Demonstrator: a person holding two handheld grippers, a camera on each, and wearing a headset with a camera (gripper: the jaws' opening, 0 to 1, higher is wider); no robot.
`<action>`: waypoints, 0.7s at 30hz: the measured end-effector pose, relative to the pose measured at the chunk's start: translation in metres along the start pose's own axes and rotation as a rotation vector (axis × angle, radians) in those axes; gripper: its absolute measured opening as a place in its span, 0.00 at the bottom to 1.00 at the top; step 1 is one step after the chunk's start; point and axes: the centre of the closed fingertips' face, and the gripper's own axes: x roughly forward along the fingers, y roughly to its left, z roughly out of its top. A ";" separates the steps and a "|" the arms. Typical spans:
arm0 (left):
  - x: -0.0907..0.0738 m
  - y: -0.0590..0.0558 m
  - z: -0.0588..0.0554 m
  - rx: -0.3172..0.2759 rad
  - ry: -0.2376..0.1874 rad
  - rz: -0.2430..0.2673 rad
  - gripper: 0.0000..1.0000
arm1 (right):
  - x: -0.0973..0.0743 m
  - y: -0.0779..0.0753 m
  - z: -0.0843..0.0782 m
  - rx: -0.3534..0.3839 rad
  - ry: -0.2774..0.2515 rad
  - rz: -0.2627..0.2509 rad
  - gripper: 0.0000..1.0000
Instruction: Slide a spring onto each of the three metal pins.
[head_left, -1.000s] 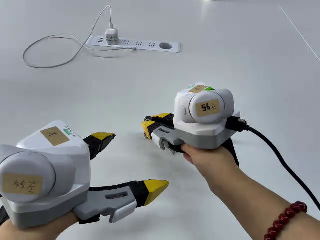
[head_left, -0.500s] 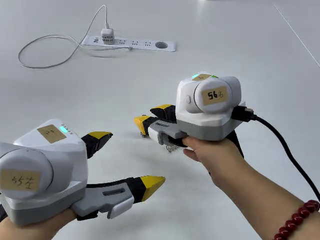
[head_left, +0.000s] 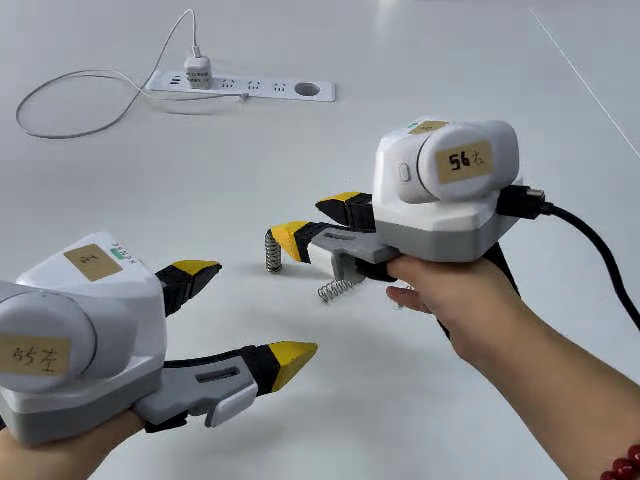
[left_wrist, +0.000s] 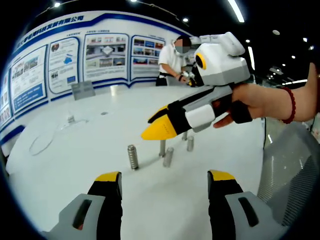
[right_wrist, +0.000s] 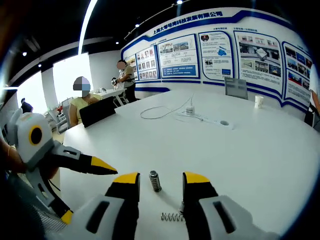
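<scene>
As the head view shows, my right gripper (head_left: 318, 222) hangs open and empty just beside the spring-clad pin (head_left: 273, 250), raised since a second ago. A loose spring (head_left: 338, 289) lies nearby.

Left gripper view: my left gripper (left_wrist: 164, 177) is wide open and empty.

Right gripper view: I judge that a careless jaw could topple that pin.

loose spring (right_wrist: 171, 217) partly hidden behind the right gripper (right_wrist: 161, 176); left gripper (head_left: 263, 306) cut off at bottom edge.
</scene>
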 end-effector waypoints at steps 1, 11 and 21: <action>0.001 0.000 0.000 0.003 0.001 -0.001 0.71 | -0.003 -0.002 -0.002 -0.002 0.003 -0.004 0.35; 0.005 -0.001 -0.001 0.034 0.012 -0.015 0.63 | -0.026 -0.012 -0.010 0.008 0.006 -0.018 0.39; 0.017 -0.008 -0.002 0.081 0.033 -0.053 0.54 | -0.044 -0.018 -0.021 0.013 0.003 -0.016 0.42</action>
